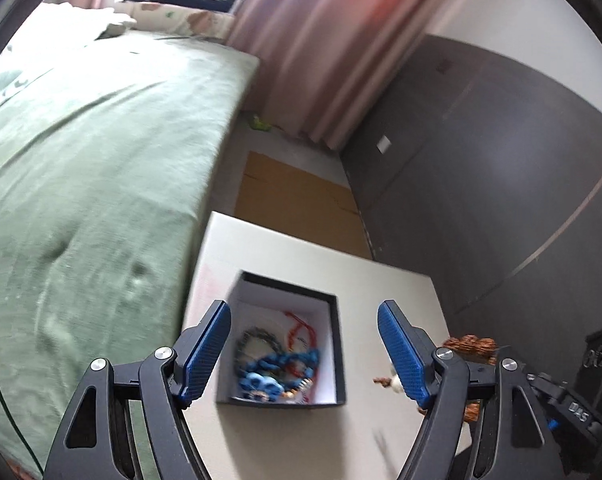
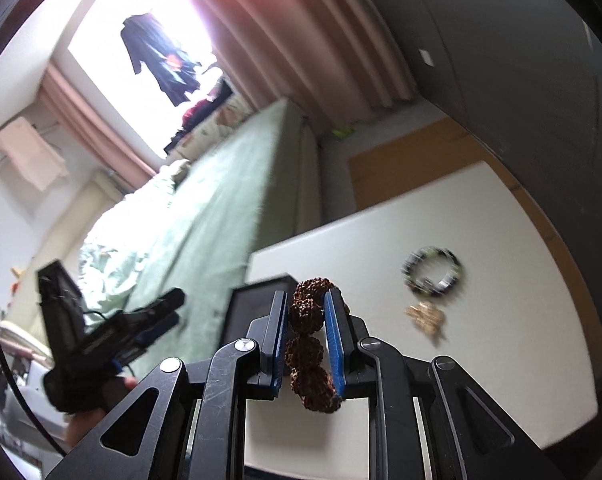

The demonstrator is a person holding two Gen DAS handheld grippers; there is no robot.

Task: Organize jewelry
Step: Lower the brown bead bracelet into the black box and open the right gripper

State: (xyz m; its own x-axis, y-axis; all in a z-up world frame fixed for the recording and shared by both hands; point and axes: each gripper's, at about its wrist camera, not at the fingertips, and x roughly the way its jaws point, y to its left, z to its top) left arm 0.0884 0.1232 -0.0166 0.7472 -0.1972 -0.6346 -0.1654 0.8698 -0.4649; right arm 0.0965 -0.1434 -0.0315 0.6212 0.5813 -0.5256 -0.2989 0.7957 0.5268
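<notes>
A black box (image 1: 285,396) with a white inside stands on the white table (image 1: 301,248). It holds several pieces: a blue bead bracelet (image 1: 279,364), a dark bead bracelet (image 1: 261,338) and a red string (image 1: 297,326). My left gripper (image 1: 303,354) is open and empty, above the box. My right gripper (image 2: 307,312) is shut on a brown seed bead bracelet (image 2: 307,354), held above the table next to the box (image 2: 257,300). That bracelet also shows at the right of the left wrist view (image 1: 467,346). A dark and green bead bracelet (image 2: 433,270) and a small gold piece (image 2: 427,316) lie on the table.
A bed with a green cover (image 1: 93,168) runs along the table's left side. A dark wall panel (image 1: 501,160) is to the right. Brown cardboard (image 1: 293,196) lies on the floor beyond the table, and pink curtains (image 1: 321,40) hang behind.
</notes>
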